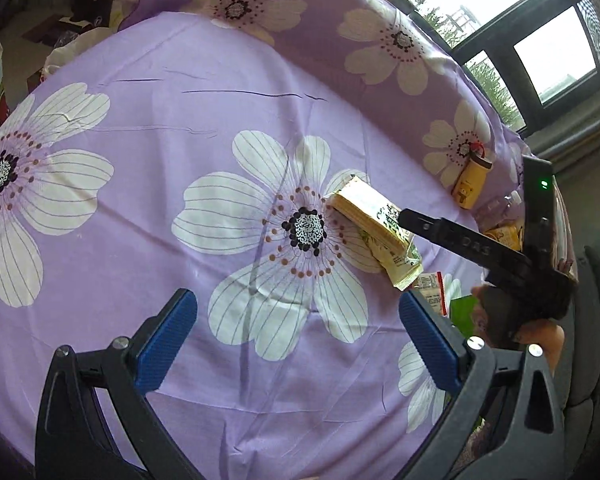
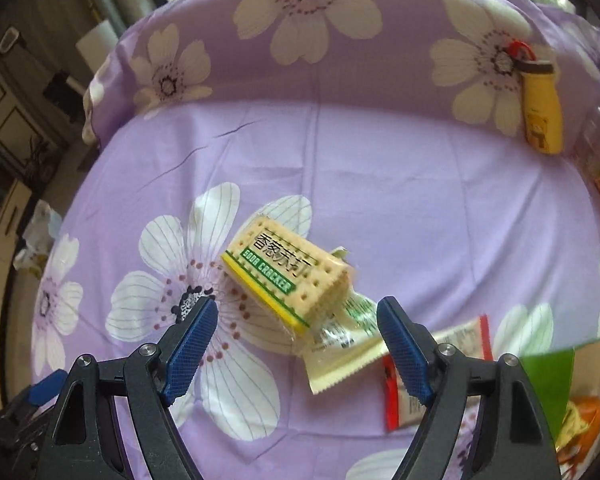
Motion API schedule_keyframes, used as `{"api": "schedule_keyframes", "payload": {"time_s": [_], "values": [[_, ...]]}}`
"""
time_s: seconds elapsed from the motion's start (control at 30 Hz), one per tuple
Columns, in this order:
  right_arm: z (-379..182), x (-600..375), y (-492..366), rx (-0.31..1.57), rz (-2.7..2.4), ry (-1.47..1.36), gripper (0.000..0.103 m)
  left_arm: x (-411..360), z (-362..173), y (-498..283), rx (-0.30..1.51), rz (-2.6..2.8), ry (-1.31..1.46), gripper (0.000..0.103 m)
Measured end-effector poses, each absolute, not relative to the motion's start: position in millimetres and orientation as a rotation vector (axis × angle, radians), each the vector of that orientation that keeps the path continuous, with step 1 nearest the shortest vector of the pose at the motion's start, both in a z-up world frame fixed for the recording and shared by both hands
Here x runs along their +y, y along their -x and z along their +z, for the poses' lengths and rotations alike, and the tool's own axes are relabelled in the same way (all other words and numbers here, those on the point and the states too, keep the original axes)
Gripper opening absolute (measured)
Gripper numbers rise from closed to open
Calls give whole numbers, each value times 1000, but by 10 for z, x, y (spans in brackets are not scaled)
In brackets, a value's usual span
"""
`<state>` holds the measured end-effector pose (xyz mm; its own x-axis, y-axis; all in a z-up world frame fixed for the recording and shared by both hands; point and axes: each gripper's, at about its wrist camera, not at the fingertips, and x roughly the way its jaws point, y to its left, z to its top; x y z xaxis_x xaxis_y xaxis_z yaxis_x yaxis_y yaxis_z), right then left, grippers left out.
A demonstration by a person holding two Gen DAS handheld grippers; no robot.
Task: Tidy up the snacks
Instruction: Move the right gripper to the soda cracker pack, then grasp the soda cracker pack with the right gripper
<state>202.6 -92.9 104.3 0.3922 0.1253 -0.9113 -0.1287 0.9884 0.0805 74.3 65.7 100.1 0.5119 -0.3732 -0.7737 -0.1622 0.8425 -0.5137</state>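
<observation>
Cracker pack on purple floral cloth; window beyond.

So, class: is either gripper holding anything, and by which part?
Nothing is held. Both the left gripper and right gripper are open; the cracker pack lies free.

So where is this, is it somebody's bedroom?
Probably a room in a home, maybe a bedroom. Snacks like the soda cracker pack lie on a purple flowered sheet that looks like bedding, and there is a big window beside it.
</observation>
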Motion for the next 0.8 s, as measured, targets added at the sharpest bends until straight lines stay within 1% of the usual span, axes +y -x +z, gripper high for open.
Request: {"api": "schedule_keyframes", "payload": {"time_s": [0.13, 0.23, 0.33, 0.47, 0.5, 0.53, 0.57, 0.6, 0.63, 0.67, 0.8], "values": [[880, -740, -2320, 1192, 166, 134, 82, 746, 990, -744, 1044, -104, 599, 102], [727, -673, -2458, 1267, 180, 187, 82, 790, 974, -765, 1052, -100, 612, 102], [702, -599, -2418, 1260, 242, 211, 82, 819, 955, -792, 1060, -104, 626, 102], [653, -457, -2260, 1252, 260, 340, 82, 815, 946, -802, 1071, -104, 629, 102], [661, -435, -2218, 1230, 244, 365, 81, 812, 945, -803, 1071, -106, 627, 102], [659, -424, -2180, 1221, 222, 385, 72, 805, 946, -802, 1070, -106, 624, 102], [661, -418, -2149, 1222, 212, 388, 66, 800, 948, -797, 1069, -106, 621, 102], [683, -415, -2102, 1214, 208, 377, 63, 798, 944, -797, 1070, -104, 618, 102], [716, -423, -2049, 1208, 213, 364, 58, 800, 939, -794, 1074, -107, 626, 102], [751, -439, -1982, 1203, 215, 344, 56, 804, 934, -791, 1076, -103, 628, 102], [917, -618, -1580, 1161, 194, 233, 55, 795, 906, -791, 1087, -100, 632, 102]]}}
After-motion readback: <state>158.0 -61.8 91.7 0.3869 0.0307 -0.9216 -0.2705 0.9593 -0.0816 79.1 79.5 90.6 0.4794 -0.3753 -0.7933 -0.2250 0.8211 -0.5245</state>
